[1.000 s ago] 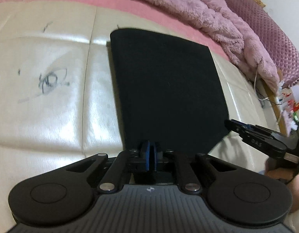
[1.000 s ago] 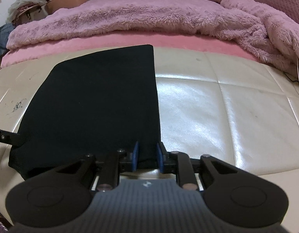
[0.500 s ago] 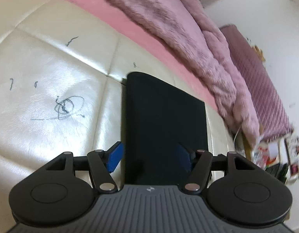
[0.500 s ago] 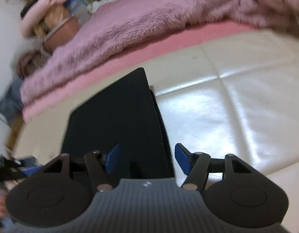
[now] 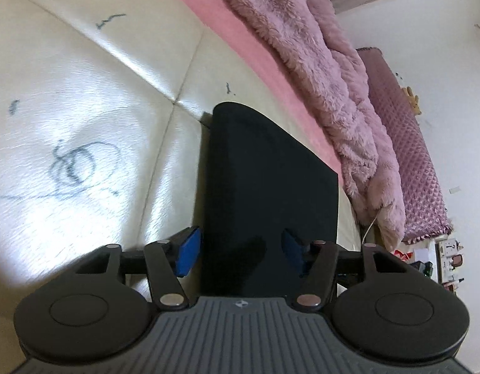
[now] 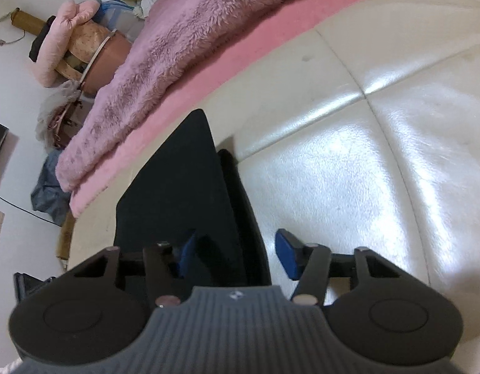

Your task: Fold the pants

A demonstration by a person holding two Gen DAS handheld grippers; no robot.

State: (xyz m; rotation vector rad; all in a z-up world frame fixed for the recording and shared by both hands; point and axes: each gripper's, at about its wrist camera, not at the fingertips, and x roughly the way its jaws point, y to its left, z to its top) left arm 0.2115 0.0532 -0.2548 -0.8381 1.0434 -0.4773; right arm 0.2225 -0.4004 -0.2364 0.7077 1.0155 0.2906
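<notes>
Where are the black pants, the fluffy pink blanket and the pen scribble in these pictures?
black pants (image 5: 268,168): left wrist view, middle of the folded top panel.
fluffy pink blanket (image 6: 177,34): right wrist view, its furry top surface.
pen scribble (image 5: 81,165): left wrist view, looped ink mark on the cream cushion.

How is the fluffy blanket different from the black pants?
The fluffy blanket is pinkish purple and shaggy; the black pants are dark and smooth. The blanket lies bunched in a long heap; the pants lie flat in a neat folded block. The blanket rests on pink bedding; the pants rest on the shiny cream cushion. Both are soft cloth.
</notes>
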